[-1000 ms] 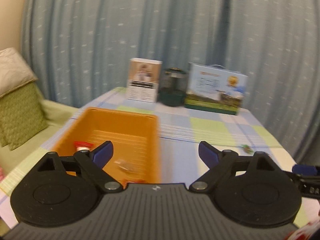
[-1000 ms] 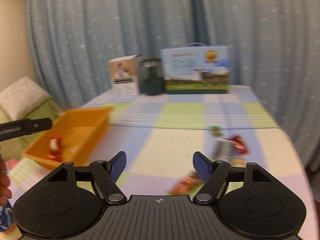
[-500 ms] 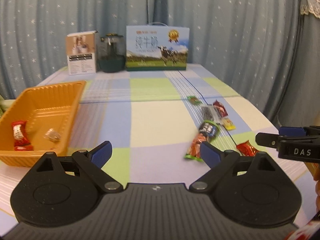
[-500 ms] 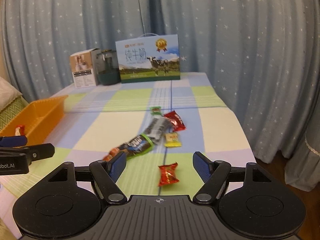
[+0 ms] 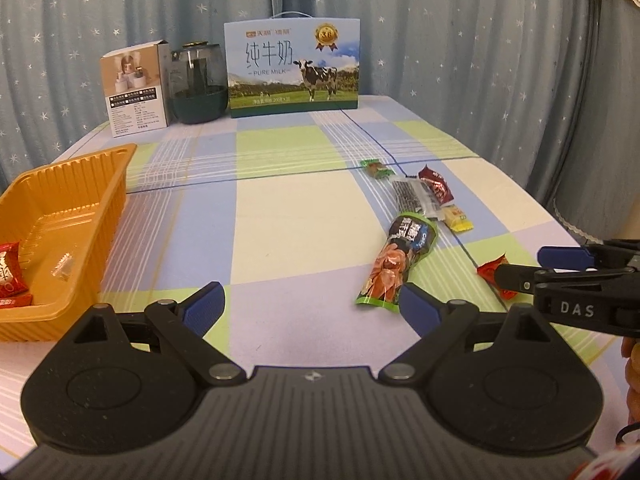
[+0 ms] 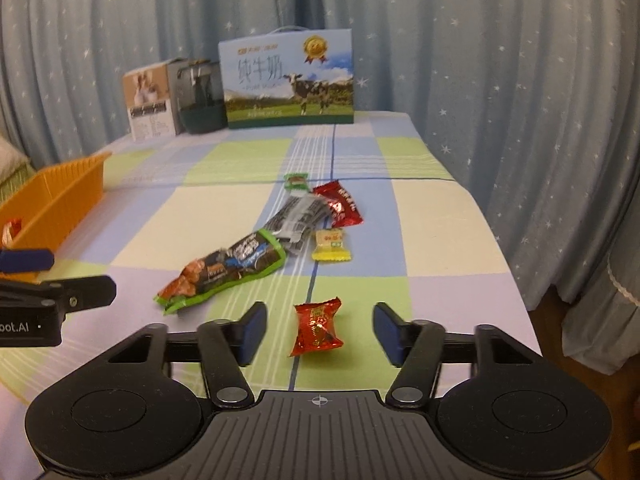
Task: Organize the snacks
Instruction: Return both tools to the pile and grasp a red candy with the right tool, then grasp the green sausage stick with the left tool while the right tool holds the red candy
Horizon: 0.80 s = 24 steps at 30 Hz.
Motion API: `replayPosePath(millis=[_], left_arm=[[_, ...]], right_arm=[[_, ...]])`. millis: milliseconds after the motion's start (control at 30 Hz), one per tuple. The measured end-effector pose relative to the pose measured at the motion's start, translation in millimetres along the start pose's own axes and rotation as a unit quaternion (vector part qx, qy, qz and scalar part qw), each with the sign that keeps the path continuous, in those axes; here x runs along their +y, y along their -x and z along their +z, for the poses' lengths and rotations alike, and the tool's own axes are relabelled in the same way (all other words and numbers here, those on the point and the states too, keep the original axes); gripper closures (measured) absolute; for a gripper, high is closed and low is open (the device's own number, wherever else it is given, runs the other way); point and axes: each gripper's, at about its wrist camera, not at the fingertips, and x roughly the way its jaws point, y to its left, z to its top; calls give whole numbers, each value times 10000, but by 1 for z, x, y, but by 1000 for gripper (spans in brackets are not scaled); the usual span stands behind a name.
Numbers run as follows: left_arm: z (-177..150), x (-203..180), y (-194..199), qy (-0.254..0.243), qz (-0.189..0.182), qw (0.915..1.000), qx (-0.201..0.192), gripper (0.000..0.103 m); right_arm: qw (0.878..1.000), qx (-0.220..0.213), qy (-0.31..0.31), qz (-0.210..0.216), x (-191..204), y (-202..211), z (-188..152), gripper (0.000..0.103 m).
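An orange tray (image 5: 60, 216) at the table's left holds a red candy (image 5: 8, 270) and a clear wrapper. Loose snacks lie right of centre: a long green-edged sausage pack (image 5: 396, 256), a striped dark pack (image 5: 412, 196), a dark red packet (image 5: 436, 186), a yellow candy (image 5: 456, 218), a small green candy (image 5: 376, 168). A red candy (image 6: 318, 326) lies between the fingers of my open right gripper (image 6: 318, 332). My left gripper (image 5: 310, 306) is open and empty above the table's front.
A milk carton box (image 5: 292, 68), a dark jar (image 5: 198, 84) and a small white box (image 5: 134, 90) stand along the back edge before blue curtains. The table's right edge (image 6: 500, 240) drops off close to the snacks.
Both views swung right, from the tray toward the loose snacks. The right gripper moved forward, so the red candy now lies between its fingers.
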Motion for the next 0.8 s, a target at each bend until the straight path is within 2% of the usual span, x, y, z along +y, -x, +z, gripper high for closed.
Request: replayPosePath(millis=[233,800], left_arm=[[1,-3,-6,-117,-59,9999,-3,11],[0,-8,-20,-158,-194,9996,111,12]], right_arm=[[9998,80,149,-48,3,-13,-3,61],[9996,179,195,-109,4,-24,-2,79]])
